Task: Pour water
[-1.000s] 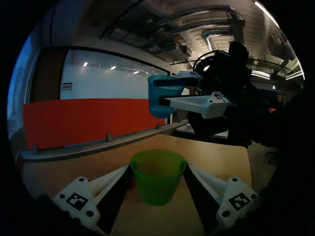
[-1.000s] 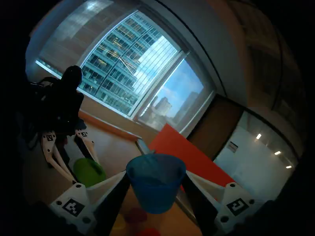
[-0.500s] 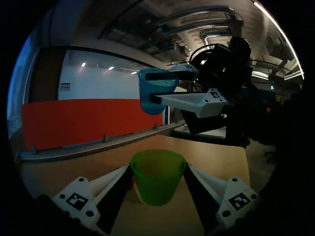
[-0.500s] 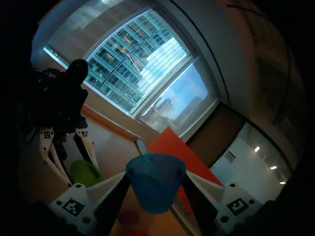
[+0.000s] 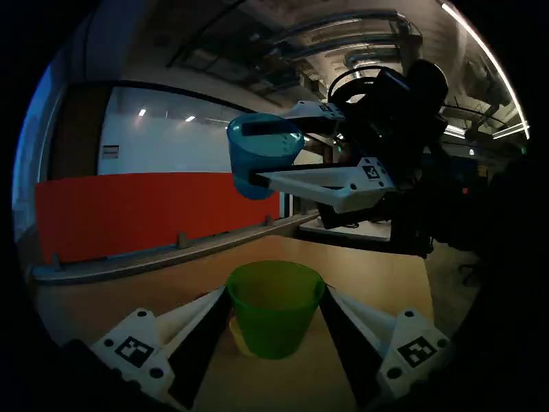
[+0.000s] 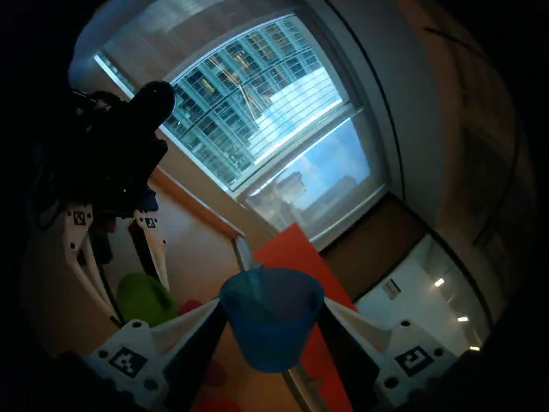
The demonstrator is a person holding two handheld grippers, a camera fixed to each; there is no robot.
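Blue cup [image 6: 271, 333] gripped by right gripper [image 6: 271, 305], raised (tilted) higher than green cup [image 5: 274, 316] | green cup gripped by left gripper [image 5: 274, 292] | wooden table [image 5: 384, 271] below

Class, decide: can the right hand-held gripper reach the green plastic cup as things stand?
Probably yes. The right hand-held gripper holds the translucent blue plastic cup in the air above and beyond the green plastic cup in the left hand-held gripper, with open air between them.
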